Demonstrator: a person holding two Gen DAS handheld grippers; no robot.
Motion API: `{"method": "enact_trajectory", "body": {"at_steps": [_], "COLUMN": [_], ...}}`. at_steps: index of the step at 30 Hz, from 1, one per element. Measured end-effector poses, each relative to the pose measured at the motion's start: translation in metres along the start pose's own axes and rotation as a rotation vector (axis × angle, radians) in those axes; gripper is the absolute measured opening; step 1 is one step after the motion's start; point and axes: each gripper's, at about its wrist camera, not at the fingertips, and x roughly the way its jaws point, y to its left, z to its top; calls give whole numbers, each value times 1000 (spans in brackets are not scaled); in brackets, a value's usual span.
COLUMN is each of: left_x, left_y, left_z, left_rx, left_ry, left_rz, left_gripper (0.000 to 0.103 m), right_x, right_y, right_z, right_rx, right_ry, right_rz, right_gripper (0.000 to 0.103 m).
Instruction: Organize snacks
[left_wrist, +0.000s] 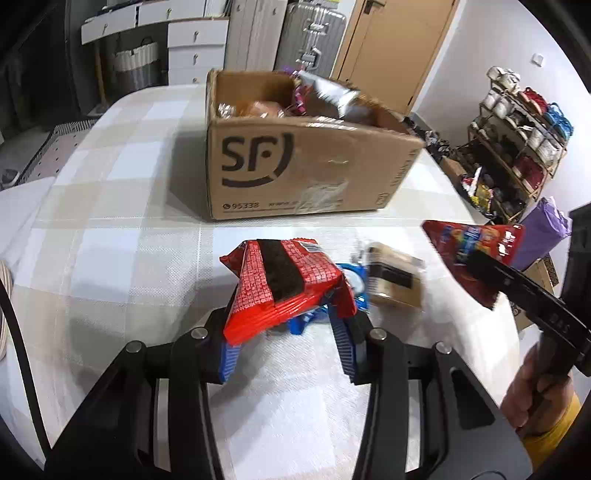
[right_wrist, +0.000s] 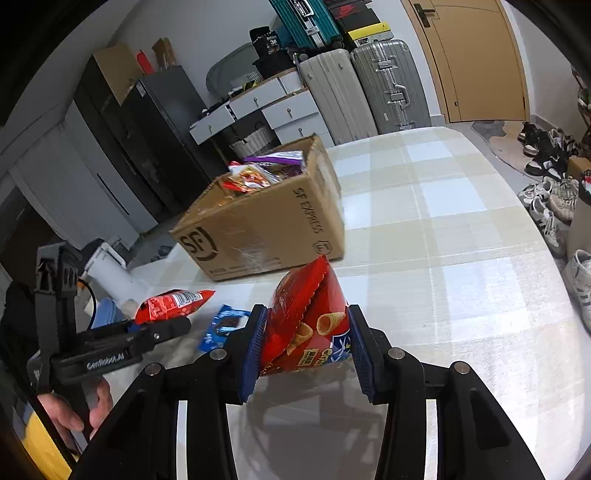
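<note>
We are lifting 2 light, crinkly, crushable packets off the surface (right_wrist: 424, 258) near the box (left_wrist: 295, 162), left fingers (left_wrist: 288, 332) pinching the red packet (left_wrist: 284, 284), right fingers (right_wrist: 306, 350) clamping the cone-snack bag (right_wrist: 310, 325) mid-body, gently.

Both views bright, even indoor light, probably from overhead. Soft shadows fall on the checked cloth (right_wrist: 443, 229) just under each claw. Mild glare on the cloth right of the cardboard box (right_wrist: 266, 225) in the right wrist view. Strong fisheye bend, black vignette at all corners. Motion blur smears the box (left_wrist: 295, 162) and the packets just in front of it in the left wrist view.
</note>
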Motion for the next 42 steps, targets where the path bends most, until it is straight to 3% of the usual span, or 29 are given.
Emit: {"method": "enact_trajectory", "body": {"at_steps": [18, 24, 33, 42], "left_x": [-80, -89, -92, -116], "left_y": [-30, -33, -34, -28], "left_z": [-46, -56, -52, -12], "left_rx": [48, 63, 73, 76], "left_ry": [-133, -133, -143, -168], "left_rz": [-29, -29, -26, -26], "left_gripper": [40, 40, 40, 40], "right_x": [-23, -23, -36, -61], "right_y": [37, 43, 38, 45], "right_z": [-13, -17, -6, 37], "right_rx": [22, 16, 42, 33], "right_ry": [-41, -35, -79, -145], "right_rz": [154, 152, 168, 225], "right_gripper": [43, 43, 43, 43]}}
